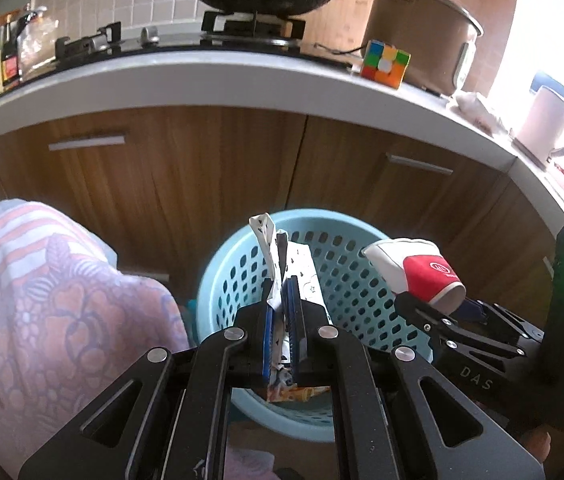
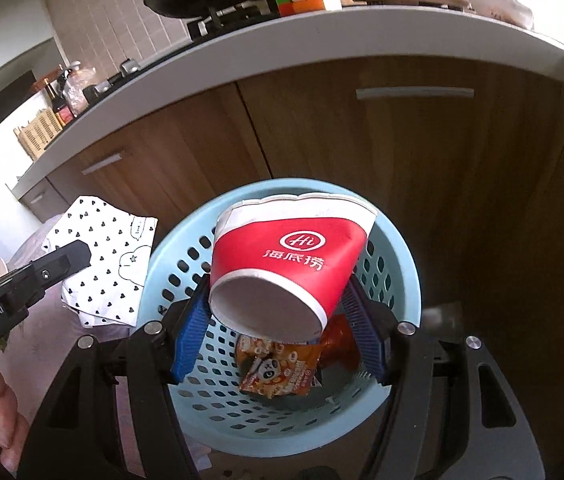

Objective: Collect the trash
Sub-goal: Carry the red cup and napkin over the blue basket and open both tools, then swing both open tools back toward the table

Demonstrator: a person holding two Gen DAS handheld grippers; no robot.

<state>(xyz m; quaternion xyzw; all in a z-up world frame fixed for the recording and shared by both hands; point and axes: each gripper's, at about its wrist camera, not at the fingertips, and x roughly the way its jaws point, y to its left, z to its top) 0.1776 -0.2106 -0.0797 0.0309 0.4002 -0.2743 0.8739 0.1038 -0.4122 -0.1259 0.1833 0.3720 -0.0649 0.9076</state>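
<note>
Right gripper clamps a crushed red-and-white paper cup; left gripper pinches a heart-print wrapper — both above the blue basket.

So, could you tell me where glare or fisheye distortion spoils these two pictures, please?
Left wrist view: window light at the right edge blows out the area around the pale kettle, and the countertop bows into an arc. Right wrist view: glare washes the top right corner, the cabinet door curves strongly, while the red paper cup stays sharp.
</note>
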